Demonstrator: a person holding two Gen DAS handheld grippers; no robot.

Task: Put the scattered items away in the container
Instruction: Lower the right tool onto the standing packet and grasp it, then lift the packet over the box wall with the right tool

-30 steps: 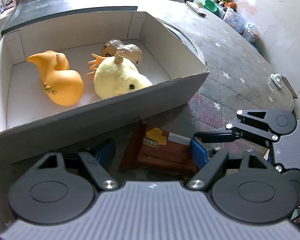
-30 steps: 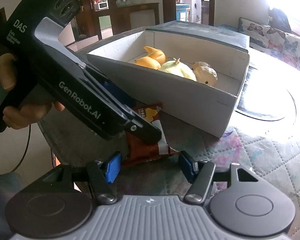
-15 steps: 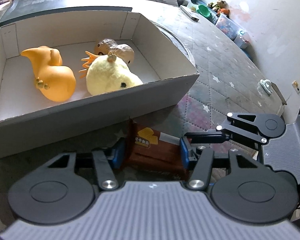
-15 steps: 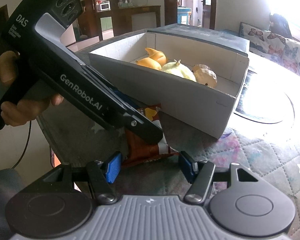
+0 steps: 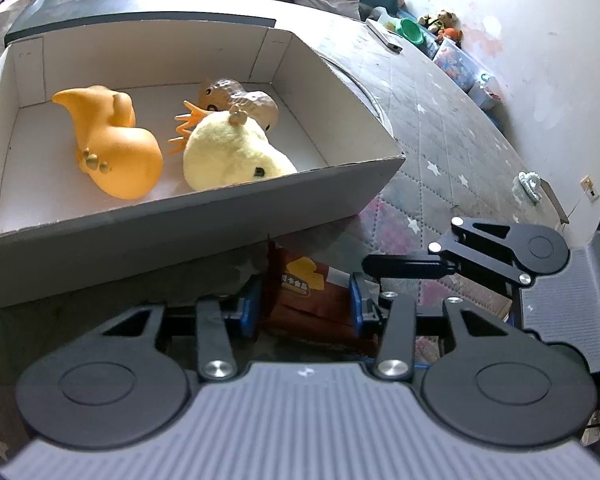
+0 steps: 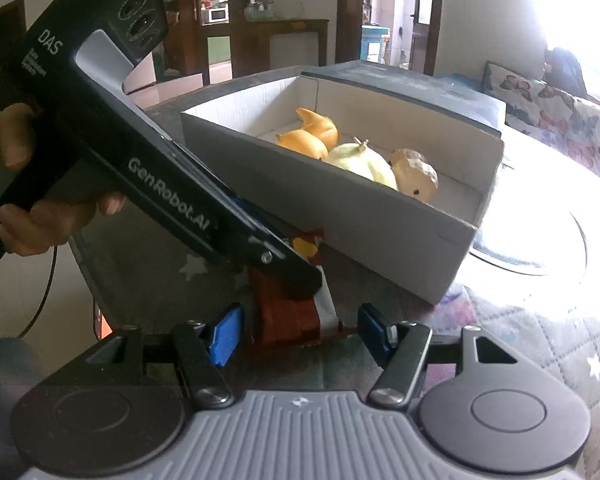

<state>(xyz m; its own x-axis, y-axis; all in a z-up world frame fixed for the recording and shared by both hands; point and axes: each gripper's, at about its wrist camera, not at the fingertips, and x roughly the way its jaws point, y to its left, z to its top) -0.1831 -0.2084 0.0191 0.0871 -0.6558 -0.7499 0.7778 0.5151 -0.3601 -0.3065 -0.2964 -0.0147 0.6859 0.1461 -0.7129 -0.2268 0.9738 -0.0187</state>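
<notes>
A brown snack packet (image 5: pixel 304 292) lies on the mat just in front of the white cardboard box (image 5: pixel 220 216). My left gripper (image 5: pixel 304 308) straddles it, jaws closing, and both blue pads (image 5: pixel 252 308) touch the packet's sides. Seen from the right wrist, the left gripper (image 6: pixel 300 280) slants down onto the packet (image 6: pixel 292 316). My right gripper (image 6: pixel 299 336) stands open with the packet's near end between its pads, untouched. The box (image 6: pixel 360 216) holds an orange toy (image 5: pixel 116 148), a yellow plush chick (image 5: pixel 228 156) and a brown toy (image 5: pixel 252 100).
A dark lid (image 5: pixel 140 4) lies behind the box. The quilted star-print mat (image 5: pixel 440 140) stretches to the right, with a small pale object (image 5: pixel 528 186) near its edge and a green bowl (image 5: pixel 412 30) farther back. A person's hand (image 6: pixel 40 216) holds the left gripper's handle.
The left gripper's jaws have drawn in from wide apart until their pads meet the snack packet. The right gripper has stayed where it was, still open.
</notes>
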